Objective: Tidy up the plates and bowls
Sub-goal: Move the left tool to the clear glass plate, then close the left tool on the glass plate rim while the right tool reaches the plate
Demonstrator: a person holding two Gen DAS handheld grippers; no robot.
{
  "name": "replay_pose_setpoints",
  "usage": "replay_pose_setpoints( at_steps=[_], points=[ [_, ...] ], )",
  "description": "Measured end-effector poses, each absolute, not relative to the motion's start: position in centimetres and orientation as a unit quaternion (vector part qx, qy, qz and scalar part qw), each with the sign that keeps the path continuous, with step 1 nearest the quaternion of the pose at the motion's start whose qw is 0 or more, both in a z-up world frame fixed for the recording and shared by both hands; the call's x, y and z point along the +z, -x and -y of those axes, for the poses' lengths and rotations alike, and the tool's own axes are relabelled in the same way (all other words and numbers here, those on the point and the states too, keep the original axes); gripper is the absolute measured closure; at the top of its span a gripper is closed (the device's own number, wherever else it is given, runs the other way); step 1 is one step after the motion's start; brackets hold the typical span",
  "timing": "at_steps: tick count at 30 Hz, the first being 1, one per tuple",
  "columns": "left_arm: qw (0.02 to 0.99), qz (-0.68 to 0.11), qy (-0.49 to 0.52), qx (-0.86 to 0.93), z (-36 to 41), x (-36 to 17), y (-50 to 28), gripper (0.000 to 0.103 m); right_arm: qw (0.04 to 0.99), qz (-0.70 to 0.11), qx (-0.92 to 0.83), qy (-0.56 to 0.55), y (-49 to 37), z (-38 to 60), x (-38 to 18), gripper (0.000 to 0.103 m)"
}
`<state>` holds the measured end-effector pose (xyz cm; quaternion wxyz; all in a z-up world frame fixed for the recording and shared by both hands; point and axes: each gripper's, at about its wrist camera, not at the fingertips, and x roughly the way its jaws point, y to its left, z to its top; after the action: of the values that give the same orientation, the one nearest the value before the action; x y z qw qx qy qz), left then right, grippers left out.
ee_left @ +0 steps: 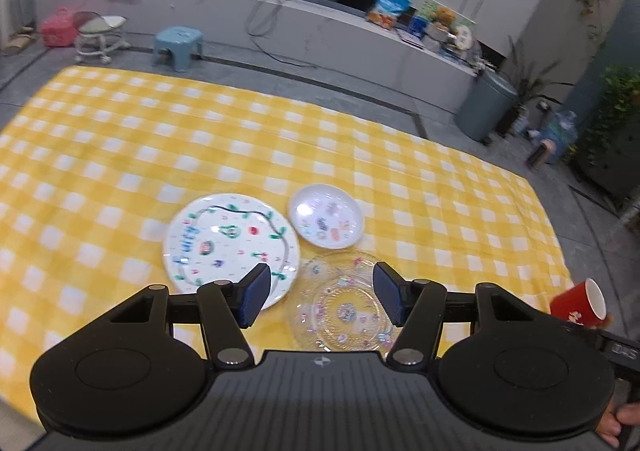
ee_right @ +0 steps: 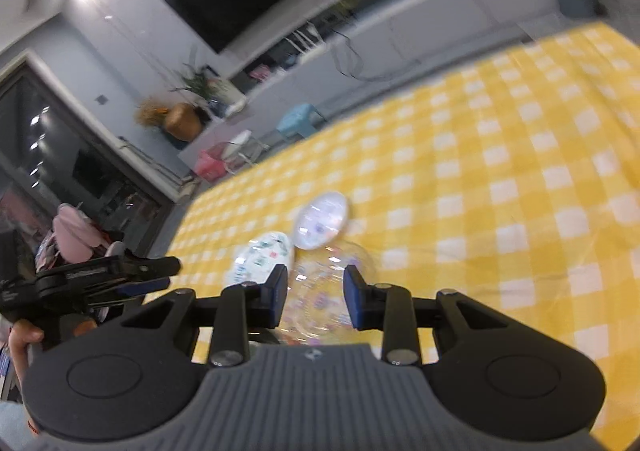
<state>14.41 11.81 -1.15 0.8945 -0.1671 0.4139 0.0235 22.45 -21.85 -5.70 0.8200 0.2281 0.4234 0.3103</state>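
While both jaws hang spread and empty, glass plate [ee_left: 344, 305] below them

A yellow-and-white checked tablecloth [ee_left: 120, 155] fills the middle of the left wrist frame. A red cup [ee_left: 582, 303] sits tilted at the right edge. Beyond the cloth, upper left, stand a light blue stool [ee_left: 179, 47] and a pink basket [ee_left: 59, 28]. A grey bin [ee_left: 486, 107] stands upper right.
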Motion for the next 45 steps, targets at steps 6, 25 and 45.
replay_pose_setpoints(
  at_steps=[6,25,45],
  points=[
    [0.873,-0.439,0.210,-0.014,-13.4,-5.6,-15.6,0.037,0.793,-0.466,0.305,-0.246,-24.7,21.5,-9.5,0.072],
    [0.799,-0.475,0.368,-0.011,-16.4,-13.5,-17.6,0.053,0.748,-0.513,0.350,-0.235,-28.0,17.5,-17.2,0.072],
    [0.791,-0.471,0.389,-0.034,-16.2,-14.7,-18.1,0.060,0.726,-0.511,0.351,-0.297,-29.1,17.7,-18.7,0.080]
  ],
)
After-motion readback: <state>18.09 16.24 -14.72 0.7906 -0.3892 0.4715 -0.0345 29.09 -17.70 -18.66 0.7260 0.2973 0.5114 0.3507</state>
